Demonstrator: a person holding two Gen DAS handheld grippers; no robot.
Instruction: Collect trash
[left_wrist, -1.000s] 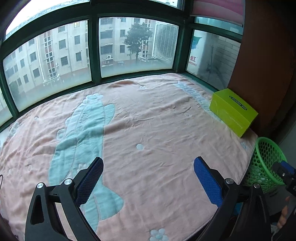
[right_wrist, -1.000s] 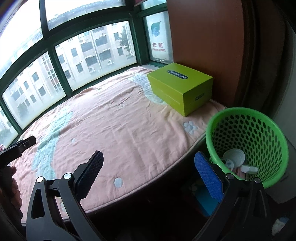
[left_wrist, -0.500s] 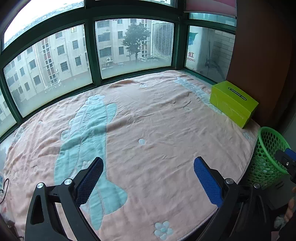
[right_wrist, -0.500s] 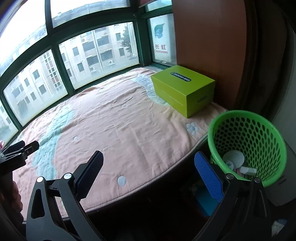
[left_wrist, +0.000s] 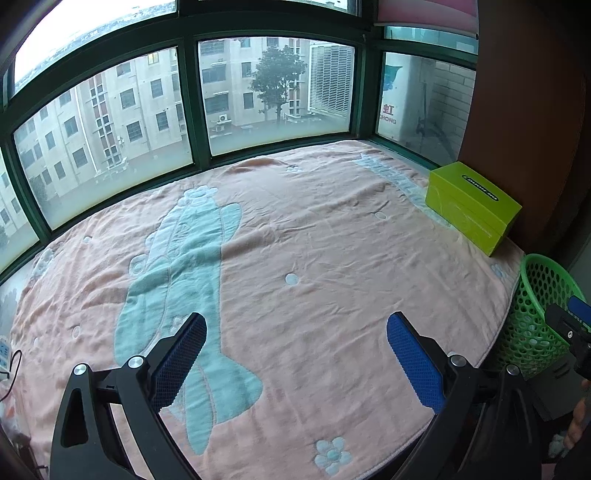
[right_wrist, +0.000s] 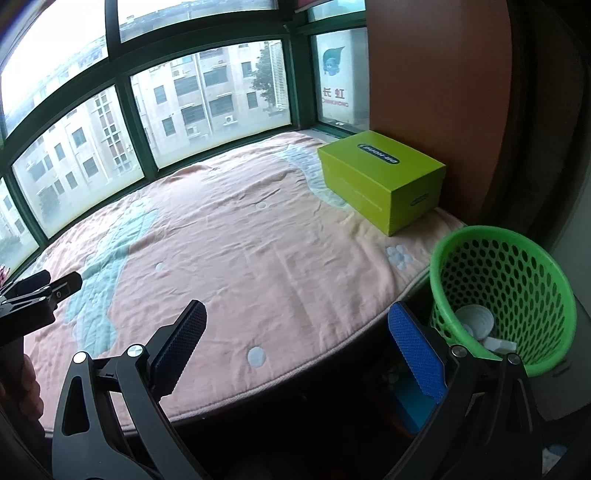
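A green mesh basket (right_wrist: 517, 258) stands on the floor beside the bed's right edge; it also shows in the left wrist view (left_wrist: 532, 295). White trash pieces (right_wrist: 476, 321) lie at its bottom. My right gripper (right_wrist: 295, 347) is open and empty, over the bed's front edge, left of the basket. My left gripper (left_wrist: 295, 354) is open and empty above the pink blanket (left_wrist: 295, 240). No loose trash shows on the blanket. The left gripper also shows at the left of the right wrist view (right_wrist: 40, 291).
A lime-green box (right_wrist: 384, 181) sits on the bed's far right corner by a brown wall panel (right_wrist: 436, 92); it also shows in the left wrist view (left_wrist: 472, 203). Green-framed windows (left_wrist: 192, 99) run behind the bed. A cable (left_wrist: 11, 365) lies at the left edge.
Both grippers have pulled back and risen a little from the bed, so more blanket and basket show. Both stay open and empty.
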